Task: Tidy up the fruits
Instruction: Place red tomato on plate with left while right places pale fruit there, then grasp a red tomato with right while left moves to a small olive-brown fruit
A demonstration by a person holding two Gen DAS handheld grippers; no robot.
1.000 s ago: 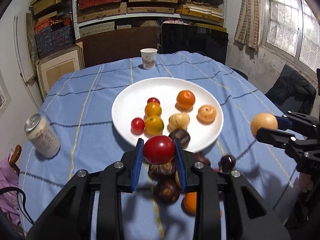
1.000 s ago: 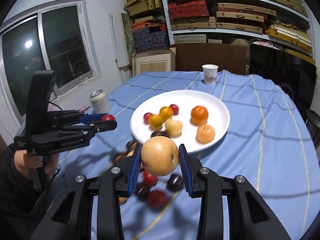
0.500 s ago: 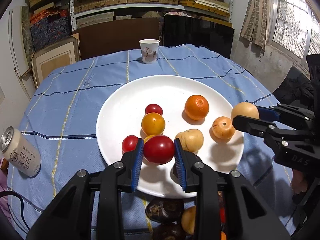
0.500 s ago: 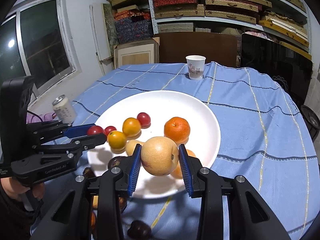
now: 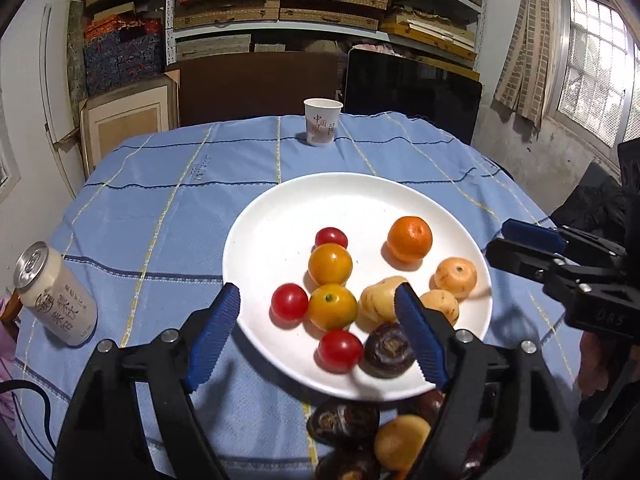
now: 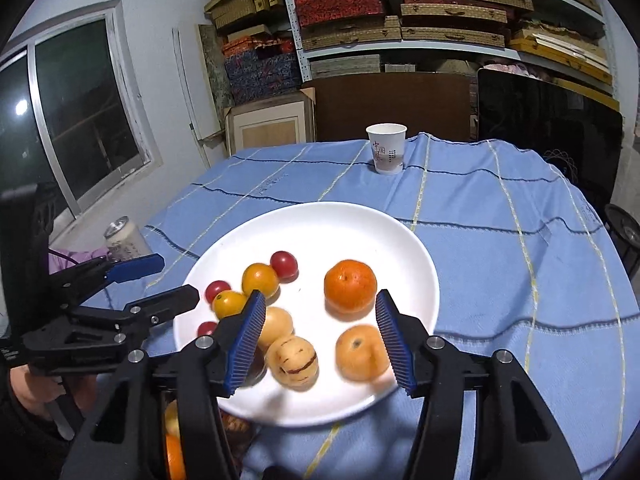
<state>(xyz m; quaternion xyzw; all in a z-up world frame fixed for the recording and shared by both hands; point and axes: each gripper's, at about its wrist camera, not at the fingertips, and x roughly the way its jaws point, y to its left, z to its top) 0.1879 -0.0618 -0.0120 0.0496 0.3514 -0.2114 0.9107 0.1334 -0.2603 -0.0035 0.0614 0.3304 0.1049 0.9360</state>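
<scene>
Loose fruit (image 5: 400,440) below plate (image 5: 280,200) half-hidden (left gripper (image 5: 320,336) fingers block it).

Dim indoor light — fisheye bends edges, dark corners; slight motion blur on fruit nr bottom.

Plate (image 5: 280,208) sits mid-table (image 5: 160,208) with fruit (image 5: 330,264) on it; cup (image 5: 322,122) behind plate, can (image 5: 56,296) left of it, more fruit (image 5: 400,442) on cloth before the plate.
</scene>
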